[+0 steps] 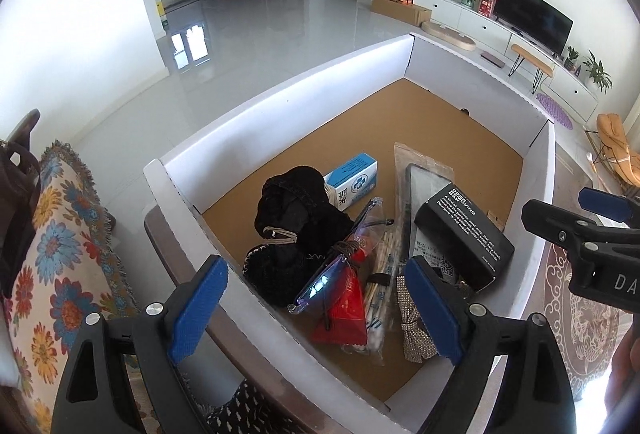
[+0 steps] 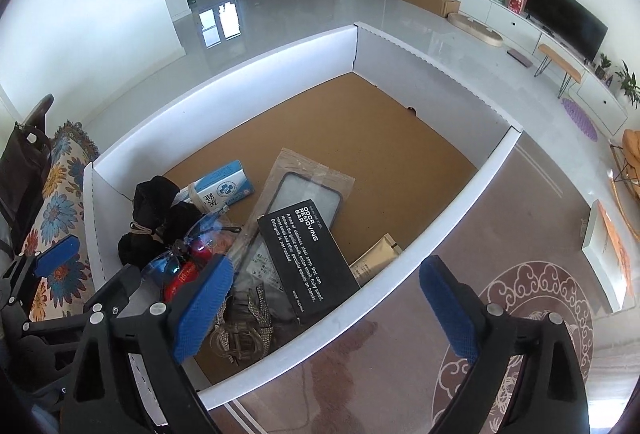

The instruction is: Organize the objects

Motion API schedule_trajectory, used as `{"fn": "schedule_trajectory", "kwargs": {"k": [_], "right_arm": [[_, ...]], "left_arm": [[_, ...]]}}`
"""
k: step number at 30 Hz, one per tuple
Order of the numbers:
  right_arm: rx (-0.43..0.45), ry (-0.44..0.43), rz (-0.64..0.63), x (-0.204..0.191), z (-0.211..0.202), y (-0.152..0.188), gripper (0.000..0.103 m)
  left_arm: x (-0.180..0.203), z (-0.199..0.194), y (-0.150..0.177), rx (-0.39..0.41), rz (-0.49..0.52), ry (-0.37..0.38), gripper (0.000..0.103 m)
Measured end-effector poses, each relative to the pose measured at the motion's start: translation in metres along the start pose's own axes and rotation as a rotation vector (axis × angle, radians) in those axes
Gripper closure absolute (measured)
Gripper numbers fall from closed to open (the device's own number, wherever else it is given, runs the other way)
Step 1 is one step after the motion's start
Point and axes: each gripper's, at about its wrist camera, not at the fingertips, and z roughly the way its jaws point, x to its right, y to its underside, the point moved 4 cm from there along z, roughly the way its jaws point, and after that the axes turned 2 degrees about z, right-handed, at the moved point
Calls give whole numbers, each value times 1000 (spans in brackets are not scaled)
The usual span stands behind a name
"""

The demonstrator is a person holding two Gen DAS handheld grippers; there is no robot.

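1. Setting: white box w/ cork-brown floor (image 2: pixel 100 202), low walls, open top; rug to its right, floral throw to its left. All items lie bunched in the near corner; the far half of the box floor is bare.
2. Left gripper (image 1: pixel 316 308): jaws wide apart, nothing btwn pads; hangs above the near wall, over the pile. Right gripper (image 2: pixel 326 308): jaws also wide apart, empty; one finger over the box interior, the other outside over the rug.
3. Black odor-bar carton (image 2: pixel 306 262): stiff card, likely light to moderate; flat faces suit a pinch across the short width. Lies tilted, resting on the clear sleeve w/ phone case (image 2: pixel 308 194).
4. Sleeve: probably slick film, thin, flexes; best taken at an edge, could slide out of the pads.
5. Black fabric bundle (image 1: pixel 296 230): soft, tied w/ a band; compresses, so grip anywhere on the bulk.
6. Clear glasses (image 1: pixel 340 258): looks fragile, approx. rigid; take at the frame, not the lens. Lies across the red pouch (image 1: pixel 342 312) and cotton-swab pack (image 1: pixel 380 290).
7. Blue-white medicine box (image 1: pixel 354 180): light card, easy side pinch, set beside the bundle.
8. Hard to read: rhinestone bow (image 1: pixel 416 330) partly behind a left finger; tan packet (image 2: pixel 376 258) mostly under the carton; small print illegible; near box corner cut off by the grippers.
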Motion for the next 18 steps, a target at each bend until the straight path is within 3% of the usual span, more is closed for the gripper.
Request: {"fn": "schedule_trajectory", "kwargs": {"k": [18], "right_arm": [[32, -8, 6, -3, -1, 0, 8]], "left_arm": [[4, -3, 0, 28, 8, -30, 13]]}}
